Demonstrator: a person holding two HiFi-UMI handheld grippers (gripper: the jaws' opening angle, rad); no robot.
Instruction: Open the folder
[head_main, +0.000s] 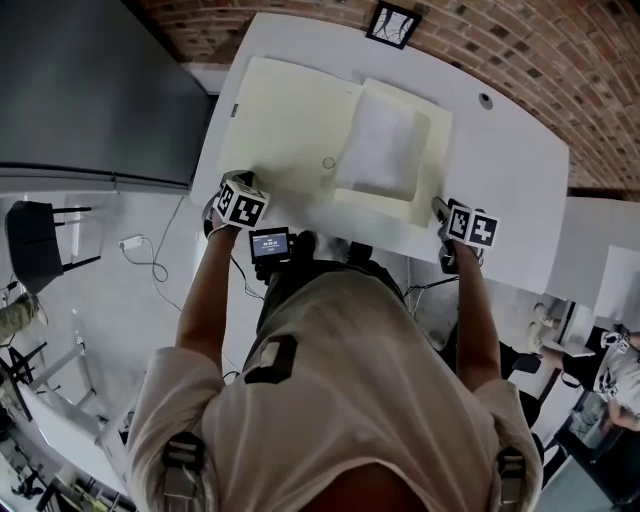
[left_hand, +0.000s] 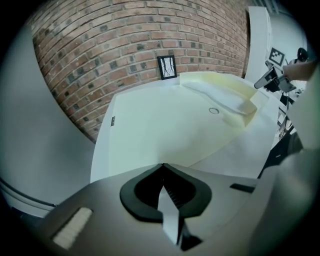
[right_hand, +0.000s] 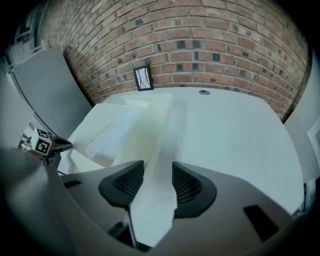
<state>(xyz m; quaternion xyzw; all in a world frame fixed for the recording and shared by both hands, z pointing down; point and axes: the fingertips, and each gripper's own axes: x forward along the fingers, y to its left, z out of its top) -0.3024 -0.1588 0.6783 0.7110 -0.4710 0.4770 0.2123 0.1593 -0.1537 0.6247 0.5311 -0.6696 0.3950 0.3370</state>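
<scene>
A cream folder (head_main: 290, 130) lies spread on the white table (head_main: 510, 190), its left cover flat and a paler inner flap (head_main: 385, 150) raised on its right half. My left gripper (head_main: 234, 182) sits at the folder's near left corner. In the left gripper view its jaws (left_hand: 162, 167) are shut on a thin edge of the folder's cover (left_hand: 167, 215). My right gripper (head_main: 438, 206) is at the folder's near right corner. In the right gripper view (right_hand: 157, 170) its jaws stand apart, open, with a strip of the folder's flap (right_hand: 155, 200) running between them.
A small framed marker card (head_main: 392, 24) stands at the table's far edge, and a round grommet (head_main: 485, 100) sits at the far right. A grey cabinet (head_main: 90, 90) stands left of the table. A brick wall (right_hand: 210, 45) lies beyond it.
</scene>
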